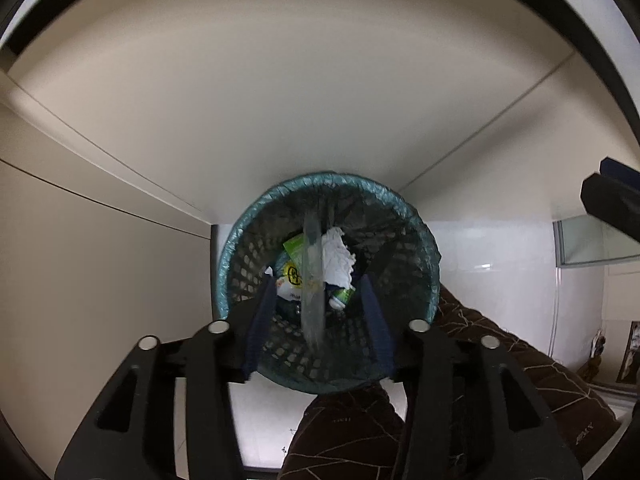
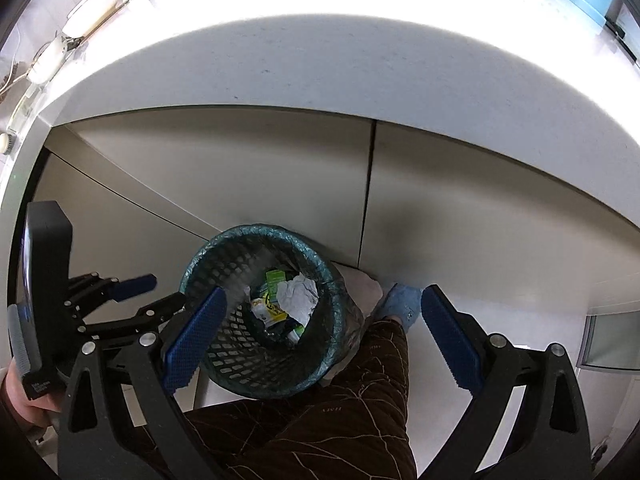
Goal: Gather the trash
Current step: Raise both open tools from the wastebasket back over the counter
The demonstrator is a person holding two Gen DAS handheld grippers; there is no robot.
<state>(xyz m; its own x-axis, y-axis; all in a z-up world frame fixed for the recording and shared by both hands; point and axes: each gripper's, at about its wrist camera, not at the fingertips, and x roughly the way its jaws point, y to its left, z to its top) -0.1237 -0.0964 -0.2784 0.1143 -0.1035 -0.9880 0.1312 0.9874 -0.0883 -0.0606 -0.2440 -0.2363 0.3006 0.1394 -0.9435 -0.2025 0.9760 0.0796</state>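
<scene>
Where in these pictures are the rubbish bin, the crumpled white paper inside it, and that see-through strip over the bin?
rubbish bin [image 2: 320, 248]: right wrist view, far rim.
crumpled white paper [image 1: 338, 256]: left wrist view, its middle.
see-through strip [image 1: 312, 264]: left wrist view, mid-length, blurred.

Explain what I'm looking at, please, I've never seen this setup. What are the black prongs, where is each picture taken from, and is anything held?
There is no robot arm. A person carries a two-finger gripper in each hand, and each has a camera looking along its fingers. The left view looks straight down past the left gripper into a mesh waste basket. In it lie crumpled white paper and green and yellow wrappers. A blurred see-through strip shows between the open fingers, and the pads are not touching it. The right view shows the same basket, with the right gripper wide open and empty.
</scene>
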